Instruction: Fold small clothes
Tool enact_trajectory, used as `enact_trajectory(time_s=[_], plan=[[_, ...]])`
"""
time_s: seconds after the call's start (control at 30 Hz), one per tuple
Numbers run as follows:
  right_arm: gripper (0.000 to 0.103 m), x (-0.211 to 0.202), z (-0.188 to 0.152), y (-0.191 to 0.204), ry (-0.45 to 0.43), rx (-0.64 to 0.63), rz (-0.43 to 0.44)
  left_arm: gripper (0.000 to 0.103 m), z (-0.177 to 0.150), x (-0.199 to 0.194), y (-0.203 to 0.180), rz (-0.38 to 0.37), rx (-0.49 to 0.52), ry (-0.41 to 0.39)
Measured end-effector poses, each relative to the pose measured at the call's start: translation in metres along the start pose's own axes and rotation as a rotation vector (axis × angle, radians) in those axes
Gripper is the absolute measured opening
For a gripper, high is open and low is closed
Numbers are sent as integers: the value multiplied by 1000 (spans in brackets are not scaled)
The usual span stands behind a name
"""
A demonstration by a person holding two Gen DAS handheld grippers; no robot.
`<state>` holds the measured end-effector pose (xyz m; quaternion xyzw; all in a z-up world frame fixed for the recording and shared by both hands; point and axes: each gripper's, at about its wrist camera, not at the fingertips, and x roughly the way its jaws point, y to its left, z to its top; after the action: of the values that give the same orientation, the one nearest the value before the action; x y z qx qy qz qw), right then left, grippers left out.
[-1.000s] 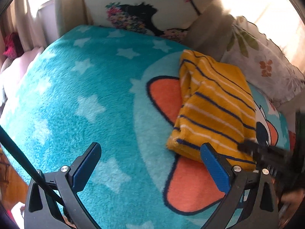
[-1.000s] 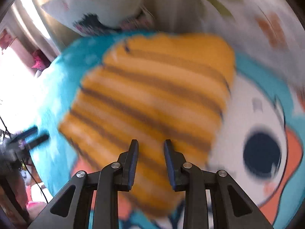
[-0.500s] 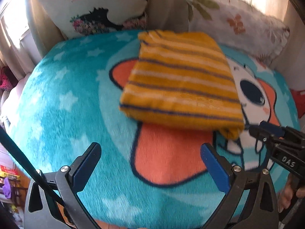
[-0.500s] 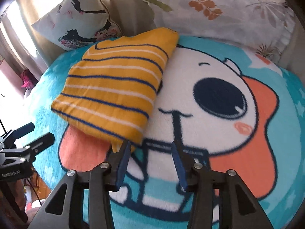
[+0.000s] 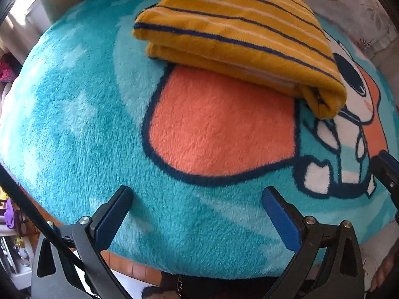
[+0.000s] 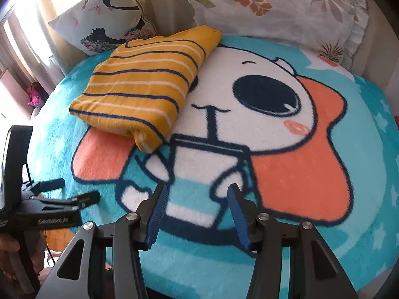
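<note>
A small yellow garment with navy and white stripes (image 5: 239,32) lies folded into a thick rectangle on a teal cartoon blanket (image 5: 82,129). It also shows in the right wrist view (image 6: 144,87), at the far left of the blanket. My left gripper (image 5: 197,196) is open and empty, near the blanket's front edge, well short of the garment. My right gripper (image 6: 197,199) is open and empty over the printed cup on the blanket (image 6: 369,174). The left gripper also shows in the right wrist view (image 6: 72,191), at the left edge.
A white pillow with a dancer print (image 6: 107,17) and a leaf-print pillow (image 6: 286,7) lie against the back. The blanket's front edge (image 5: 199,271) drops off to an orange floor. Curtains and a bright window stand at the left (image 6: 17,42).
Both grippers have drawn back from the folded garment toward the front edge. The right gripper has opened wider and let go of the garment, which now lies alone.
</note>
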<state>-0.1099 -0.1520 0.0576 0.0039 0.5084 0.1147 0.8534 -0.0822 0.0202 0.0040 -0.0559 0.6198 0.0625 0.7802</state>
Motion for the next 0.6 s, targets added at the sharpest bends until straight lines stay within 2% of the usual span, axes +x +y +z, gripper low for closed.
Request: enact_trajectory(time_s=[0.23,0.5,0.6], plan=[[56,-10,-6,-6,-15,0,2,103,-10,-1,-4,19,-52,-52],[59,-14,-10,-2,-34,-10,15,103,-2,-4,-5,18,-65,-21],[59,-14,-9,0,-45,-17,39,103,0,-15,-3,16,-81,-34]])
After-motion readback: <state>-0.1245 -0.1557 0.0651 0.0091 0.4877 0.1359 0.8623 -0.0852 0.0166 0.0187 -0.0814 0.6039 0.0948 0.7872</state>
